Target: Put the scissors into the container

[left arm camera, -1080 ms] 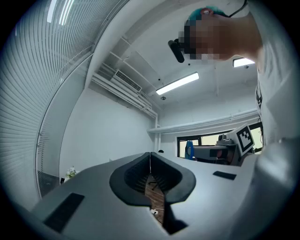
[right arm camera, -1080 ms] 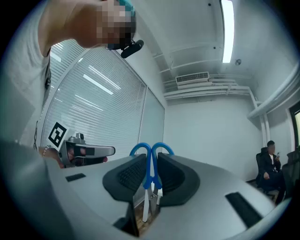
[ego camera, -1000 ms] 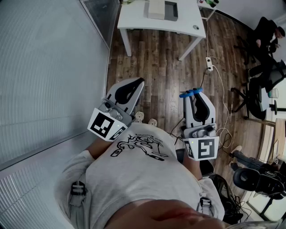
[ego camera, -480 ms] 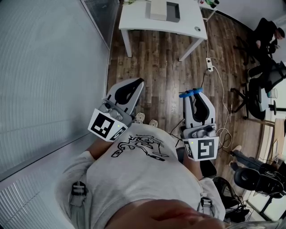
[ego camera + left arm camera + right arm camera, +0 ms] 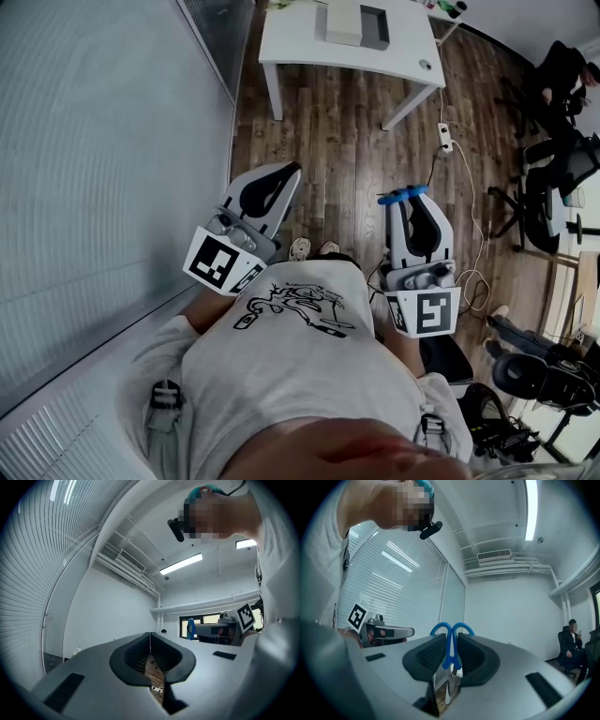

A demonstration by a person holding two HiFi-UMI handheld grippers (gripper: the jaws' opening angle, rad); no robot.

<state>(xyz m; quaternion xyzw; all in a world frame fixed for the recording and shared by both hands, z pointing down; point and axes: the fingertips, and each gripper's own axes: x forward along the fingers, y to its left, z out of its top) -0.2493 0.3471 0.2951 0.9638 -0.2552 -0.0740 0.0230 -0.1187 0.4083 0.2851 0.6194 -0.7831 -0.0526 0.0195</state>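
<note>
1. The whole layout is given only by the head view. A blind-covered wall [image 5: 94, 141] stands at the left and a wooden floor [image 5: 347, 141] lies below. A white tabletop [image 5: 300, 37] stands at the far end and a seated person [image 5: 562, 70] is at the far right. A grey open container [image 5: 373, 26] is seen on that tabletop, just right of a pale box [image 5: 342, 23]. Neither gripper view shows the tabletop or the container.
2. How the jaws stand is shown clearly only by the gripper views. In the left gripper view the left tongs [image 5: 150, 637] are pressed together at their tips with nothing between them. A strip of floor is seen through the slit behind the tips. In the right gripper view the right tongs [image 5: 451, 641] are seen pinching the scissors [image 5: 451, 651].
3. The left tongs [image 5: 292, 171] are held in front of the person's chest and point away and slightly to the right. Their marker cube [image 5: 225, 262] sits at the near end.
4. The right tongs [image 5: 407, 201] are held level beside them, a little apart, and point straight toward the far tabletop. Their marker cube [image 5: 429, 312] also sits at the near end.
5. The scissors [image 5: 389, 199] are gripped at the neck. The blue handle loops stick out past the tips and the metal blades lie back between the pads. The scissors are well apart from the container.
</note>
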